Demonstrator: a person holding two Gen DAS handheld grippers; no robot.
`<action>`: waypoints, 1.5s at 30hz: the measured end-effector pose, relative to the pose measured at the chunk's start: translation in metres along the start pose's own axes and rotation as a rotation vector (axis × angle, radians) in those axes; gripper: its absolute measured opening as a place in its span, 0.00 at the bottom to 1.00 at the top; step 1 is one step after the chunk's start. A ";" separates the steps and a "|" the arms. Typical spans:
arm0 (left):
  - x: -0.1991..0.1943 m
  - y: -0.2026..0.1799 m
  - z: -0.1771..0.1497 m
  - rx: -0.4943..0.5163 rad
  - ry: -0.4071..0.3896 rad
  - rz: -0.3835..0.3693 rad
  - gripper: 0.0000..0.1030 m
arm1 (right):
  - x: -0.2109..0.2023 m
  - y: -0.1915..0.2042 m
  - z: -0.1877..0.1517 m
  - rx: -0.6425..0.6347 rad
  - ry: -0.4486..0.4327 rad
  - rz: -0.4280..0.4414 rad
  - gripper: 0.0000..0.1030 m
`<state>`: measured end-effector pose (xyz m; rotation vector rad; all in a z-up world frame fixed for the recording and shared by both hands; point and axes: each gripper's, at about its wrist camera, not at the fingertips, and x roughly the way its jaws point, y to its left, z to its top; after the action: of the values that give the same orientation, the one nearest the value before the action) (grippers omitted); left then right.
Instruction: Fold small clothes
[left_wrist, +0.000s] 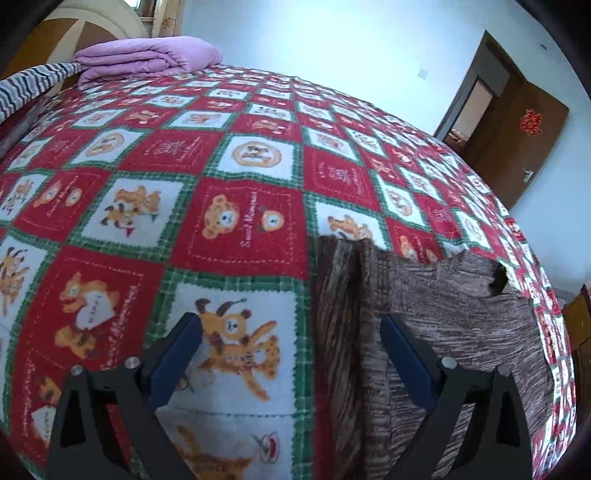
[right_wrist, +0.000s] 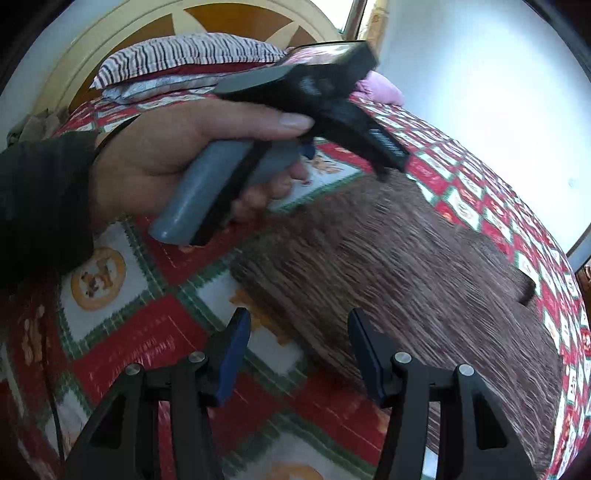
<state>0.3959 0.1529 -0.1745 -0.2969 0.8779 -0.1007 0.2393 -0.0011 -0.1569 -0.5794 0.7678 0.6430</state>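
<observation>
Your left gripper (left_wrist: 291, 332) points steeply down over the bed (left_wrist: 240, 155). Its fingers (left_wrist: 181, 354) are spread wide with nothing between them: one sits over the bedspread, the other (left_wrist: 406, 362) over the near edge of the brown garment (left_wrist: 461, 332). The garment lies flat on the bed, its left edge folded in a raised ridge.

From the right wrist view, your left hand (right_wrist: 166, 155) wraps the grey handle (right_wrist: 207, 195) beyond the garment's (right_wrist: 406, 266) far corner, with a dark sleeve (right_wrist: 40, 206) at the wrist.

Your right gripper (right_wrist: 299, 350) also tilts down. Its fingers (right_wrist: 236, 347) are about half open and empty, straddling the garment's near corner without touching it.

A purple blanket (left_wrist: 147, 59) lies folded far beyond the garment, by the headboard (left_wrist: 92, 26).
</observation>
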 end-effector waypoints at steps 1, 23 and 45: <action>0.001 -0.001 0.000 0.004 0.003 -0.003 0.96 | 0.002 0.003 0.002 -0.008 -0.008 -0.010 0.54; 0.022 -0.028 0.006 0.128 0.011 -0.059 0.59 | 0.020 0.004 0.019 0.031 -0.045 0.005 0.31; 0.009 -0.060 0.008 0.223 0.016 -0.020 0.10 | -0.009 -0.010 0.017 0.088 -0.103 -0.001 0.07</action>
<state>0.4099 0.0955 -0.1583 -0.0970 0.8707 -0.2184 0.2489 0.0007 -0.1374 -0.4630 0.6953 0.6302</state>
